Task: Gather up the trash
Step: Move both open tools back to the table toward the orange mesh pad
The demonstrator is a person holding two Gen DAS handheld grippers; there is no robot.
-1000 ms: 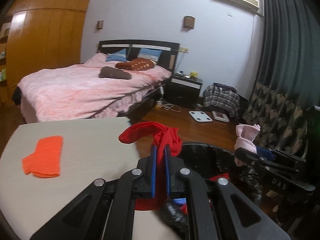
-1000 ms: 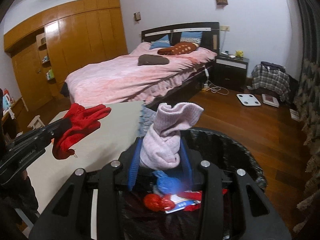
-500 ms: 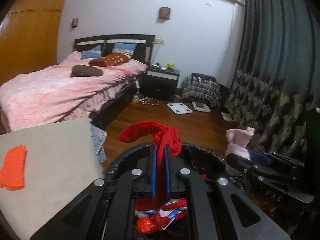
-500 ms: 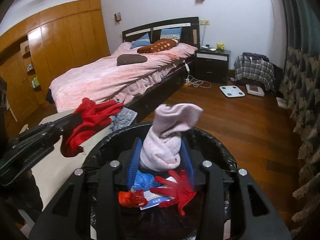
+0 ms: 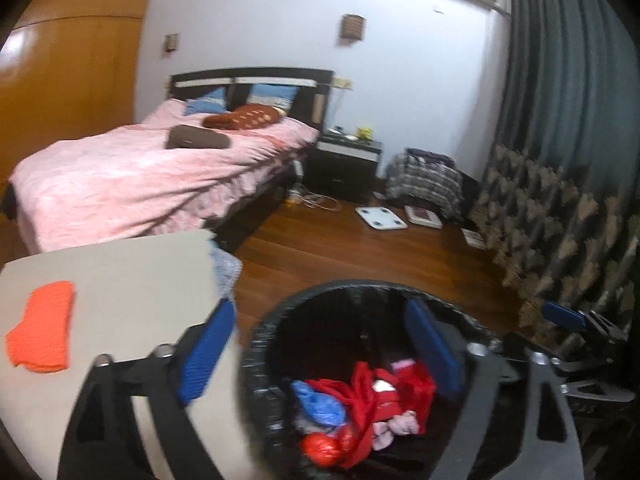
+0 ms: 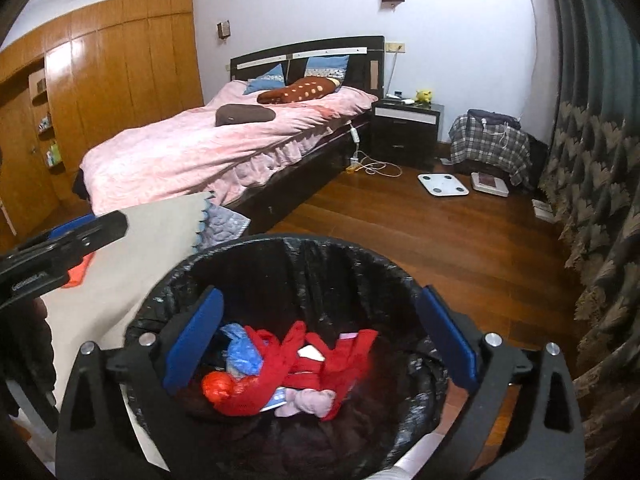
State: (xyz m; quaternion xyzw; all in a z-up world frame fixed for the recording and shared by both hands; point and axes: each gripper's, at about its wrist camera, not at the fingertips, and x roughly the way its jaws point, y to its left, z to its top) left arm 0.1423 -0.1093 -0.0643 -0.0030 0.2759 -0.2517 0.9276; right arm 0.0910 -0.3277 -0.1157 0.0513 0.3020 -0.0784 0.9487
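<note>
At the bottom of both views, the left gripper (image 5: pixel 320 356) and right gripper (image 6: pixel 320 344) hang with fingers spread wide and empty over the black-lined trash bin (image 6: pixel 360 264). Red cloth (image 6: pixel 296 364) and a pink sock (image 6: pixel 308 400) lie inside it. Farther left, an orange cloth (image 5: pixel 42 336) rests on the table (image 5: pixel 132 276), the bed (image 6: pixel 224 140) beyond.

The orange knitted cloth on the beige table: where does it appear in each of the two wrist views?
Left wrist view: the orange knitted cloth lies flat at the far left, on the beige table.
Right wrist view: only an orange corner shows at the left edge, behind the left gripper.
Shared landmark: the black-lined trash bin.
</note>
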